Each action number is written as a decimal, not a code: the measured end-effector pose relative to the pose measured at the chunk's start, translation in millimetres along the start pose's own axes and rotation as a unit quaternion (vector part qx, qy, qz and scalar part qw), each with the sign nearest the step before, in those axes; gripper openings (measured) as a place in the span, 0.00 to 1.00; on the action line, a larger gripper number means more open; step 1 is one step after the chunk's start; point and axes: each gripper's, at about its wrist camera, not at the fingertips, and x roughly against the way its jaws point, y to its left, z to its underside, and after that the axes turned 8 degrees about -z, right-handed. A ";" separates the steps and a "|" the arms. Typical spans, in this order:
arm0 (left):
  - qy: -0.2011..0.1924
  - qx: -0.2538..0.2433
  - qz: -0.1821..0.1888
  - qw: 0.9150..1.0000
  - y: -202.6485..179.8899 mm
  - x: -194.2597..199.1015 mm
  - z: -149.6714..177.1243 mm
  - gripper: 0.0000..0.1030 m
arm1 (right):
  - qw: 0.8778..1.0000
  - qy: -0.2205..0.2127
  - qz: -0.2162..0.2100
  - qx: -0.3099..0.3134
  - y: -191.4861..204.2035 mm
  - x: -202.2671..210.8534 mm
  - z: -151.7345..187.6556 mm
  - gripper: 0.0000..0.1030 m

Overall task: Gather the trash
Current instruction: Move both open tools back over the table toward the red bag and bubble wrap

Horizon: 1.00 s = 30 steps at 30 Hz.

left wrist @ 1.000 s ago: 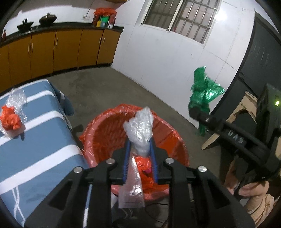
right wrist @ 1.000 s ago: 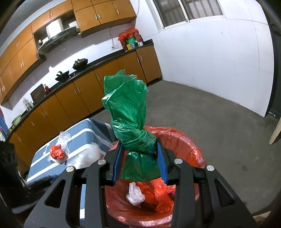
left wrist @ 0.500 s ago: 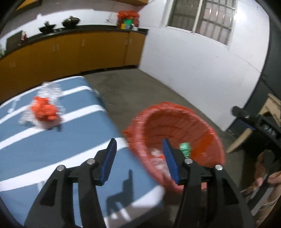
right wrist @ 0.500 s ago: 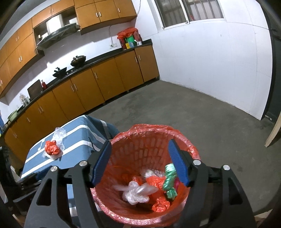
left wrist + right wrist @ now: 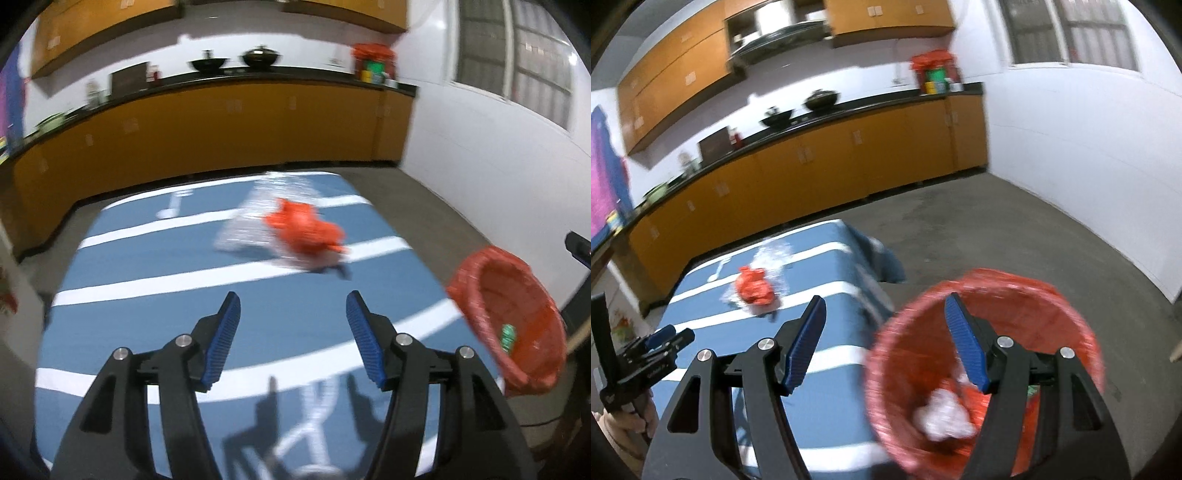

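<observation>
Orange plastic trash (image 5: 304,230), crumpled on a clear wrapper (image 5: 255,218), is what we have left on the blue striped counter (image 5: 147,306), lying well ahead of our left hand-held gripper (image 5: 291,332). Both tools are released and empty; the jaws of the left have just been opening, with nothing between them, and the right hand-held gripper (image 5: 886,339) hangs spread over the near rim of the red-lined bin (image 5: 1071,295), which already holds white and green scraps. What could go wrong: the clear film is thin and slippery, so we judge a pinch on the orange wad alone might leave the wrapper behind, or drag it off the counter edge. The bundle's long axis seems to run across the stripes' direction only slightly, film end toward the far cabinets, orange end toward the bin; blur keeps us from saying more.
</observation>
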 end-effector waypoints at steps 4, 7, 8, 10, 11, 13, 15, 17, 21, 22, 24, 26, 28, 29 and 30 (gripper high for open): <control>-0.008 0.031 -0.036 0.999 43.3 -1.3 -3.4 0.59 | 0.999 0.016 -0.035 0.032 39.4 -32.6 -6.3 0.62; -0.011 0.049 -0.054 0.997 69.5 -3.4 -4.9 0.59 | 0.996 0.034 -0.064 0.050 66.2 -60.7 -8.1 0.60; -0.012 0.053 -0.060 0.997 76.2 -5.5 -5.5 0.59 | 0.995 0.042 -0.074 0.053 74.6 -71.4 -9.0 0.59; -0.012 0.059 -0.071 0.996 90.0 -7.8 -6.1 0.59 | 0.992 0.058 -0.091 0.058 92.3 -94.9 -9.8 0.57; -0.013 0.063 -0.077 0.995 97.3 -9.1 -6.4 0.59 | 0.991 0.065 -0.098 0.062 99.6 -104.5 -10.3 0.56; -0.015 0.070 -0.087 0.994 109.5 -10.7 -6.5 0.59 | 0.989 0.075 -0.107 0.076 118.8 -125.7 -11.5 0.55; -0.015 0.078 -0.096 0.992 122.1 -13.7 -6.1 0.59 | 0.986 0.082 -0.110 0.094 136.3 -145.7 -11.7 0.52; -0.015 0.088 -0.101 0.991 133.0 -15.5 -4.1 0.59 | 0.984 0.091 -0.111 0.107 148.2 -163.1 -10.4 0.50; -0.012 0.097 -0.106 0.989 148.4 -22.6 -1.3 0.59 | 0.981 0.106 -0.103 0.127 165.2 -197.3 -5.0 0.49; -0.010 0.100 -0.106 0.989 151.5 -25.4 -0.5 0.59 | 0.981 0.108 -0.100 0.129 167.7 -203.9 -4.4 0.49; -0.008 0.103 -0.104 0.989 154.0 -30.0 0.9 0.59 | 0.980 0.110 -0.096 0.133 170.4 -212.8 -3.5 0.49; -0.007 0.104 -0.102 0.989 155.4 -34.9 1.1 0.59 | 0.980 0.114 -0.090 0.132 171.7 -222.1 -2.5 0.49; -0.005 0.109 -0.093 0.990 155.4 -39.3 -0.6 0.59 | 0.980 0.123 -0.083 0.134 172.6 -230.0 -0.2 0.47; -0.006 0.111 -0.088 0.990 154.7 -40.7 -1.9 0.59 | 0.979 0.129 -0.079 0.135 171.9 -233.0 1.0 0.42; -0.006 0.114 -0.084 0.990 154.3 -42.3 -3.6 0.59 | 0.978 0.139 -0.075 0.135 170.0 -235.9 3.9 0.36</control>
